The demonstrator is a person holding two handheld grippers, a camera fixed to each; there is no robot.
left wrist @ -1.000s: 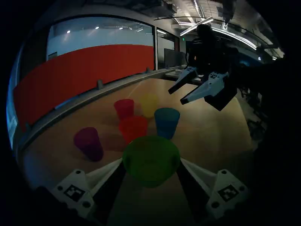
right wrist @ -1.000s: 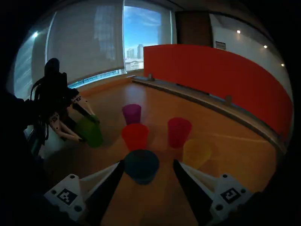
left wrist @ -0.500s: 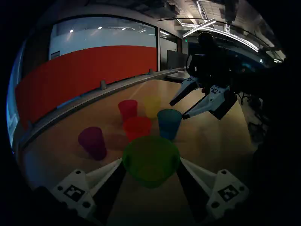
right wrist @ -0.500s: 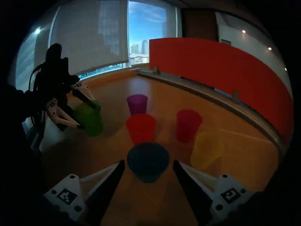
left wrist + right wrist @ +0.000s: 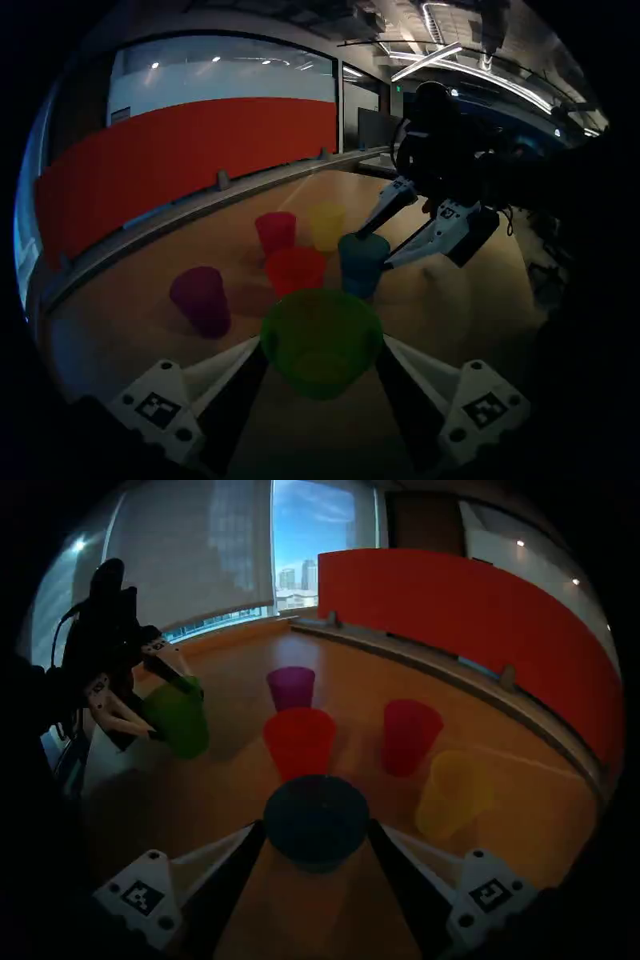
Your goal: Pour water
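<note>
Left gripper (image 5: 322, 338) fingers clamped on the green cup (image 5: 322, 356), near side of the bench (image 5: 448, 296). Right gripper (image 5: 315, 824) fingers straddle the blue cup (image 5: 316, 810), just near of the red cup (image 5: 300, 740); can't tell if they're pressing it.

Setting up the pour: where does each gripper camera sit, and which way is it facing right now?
Left gripper view: rides on the left gripper, looking past the green cup it holds toward the red wall panel; its own fingers show at the bottom.
Right gripper view: rides on the right gripper, looking over the blue cup between its fingers toward the window.
Shared: the wooden table, the green and blue cups, and both grippers, seen from roughly opposite sides.
</note>
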